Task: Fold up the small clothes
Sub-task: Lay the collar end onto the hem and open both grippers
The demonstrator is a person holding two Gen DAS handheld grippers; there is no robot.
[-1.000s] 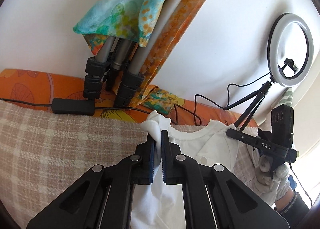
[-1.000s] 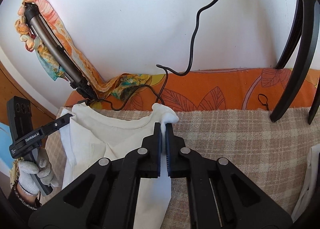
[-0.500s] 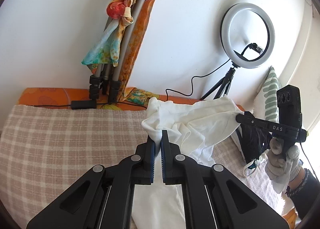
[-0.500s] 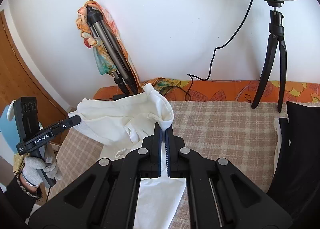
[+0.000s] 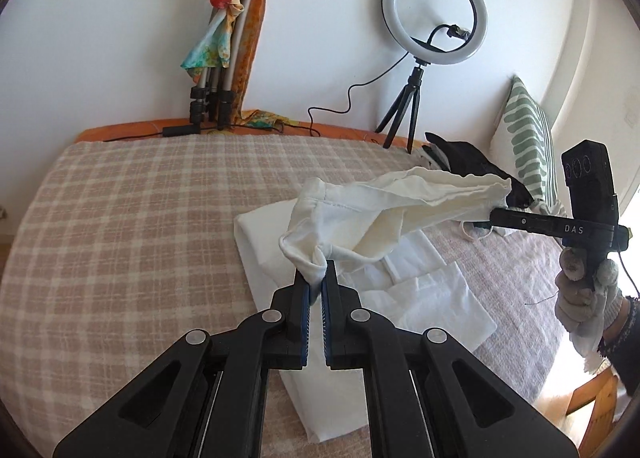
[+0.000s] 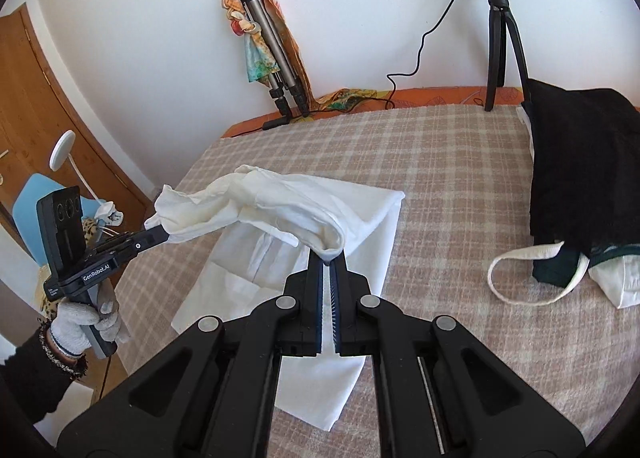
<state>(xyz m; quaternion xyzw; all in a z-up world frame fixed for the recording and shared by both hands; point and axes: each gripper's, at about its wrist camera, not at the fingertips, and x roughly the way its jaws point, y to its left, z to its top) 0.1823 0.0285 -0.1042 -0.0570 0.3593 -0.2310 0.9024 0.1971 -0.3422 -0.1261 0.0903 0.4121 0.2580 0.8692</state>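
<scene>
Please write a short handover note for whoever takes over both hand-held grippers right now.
Left hand-held gripper: shut on one top corner of the white shirt.
Right hand-held gripper: shut on the other top corner.
Shirt: top edge lifted and stretched between both; lower part lies on the checked blanket.
Dark clothes lie piled on the blanket's right side.
Done: both corners gripped, top raised over the body.
Left: probably lay the top down to finish the fold, release, then fold the rest.
</scene>
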